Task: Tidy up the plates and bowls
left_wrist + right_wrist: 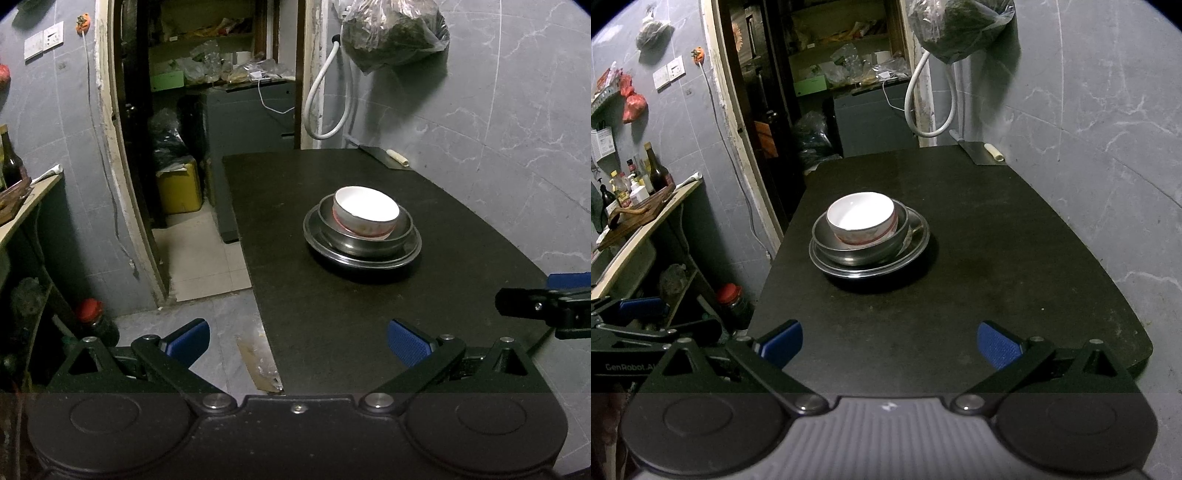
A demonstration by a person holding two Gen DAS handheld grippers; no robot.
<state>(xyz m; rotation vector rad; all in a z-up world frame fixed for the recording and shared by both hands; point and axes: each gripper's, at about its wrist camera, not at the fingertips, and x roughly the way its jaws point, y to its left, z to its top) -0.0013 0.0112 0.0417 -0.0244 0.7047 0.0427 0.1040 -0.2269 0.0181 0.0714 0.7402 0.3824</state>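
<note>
On the dark, matte black counter stands one stack of dishes, near the middle and well apart from both grippers; at the bottom lies a wide, shallow stainless-steel plate, on it sits a round stainless-steel bowl, and nested inside that is a white ceramic bowl with a red pattern round its outside; in the left wrist view the same plate, steel bowl and white bowl appear right of centre, upright and one inside the other. The left gripper hovers over the near left corner of the counter, its blue-padded fingers spread wide with nothing between them; the right gripper hangs above the near edge, likewise spread wide and empty, blue pads facing the stack. At the far end of the counter lies a flat grey steel cleaver with a pale handle, just beside the grey marble-patterned wall; above it hangs a clear plastic bag of dark greens.
</note>
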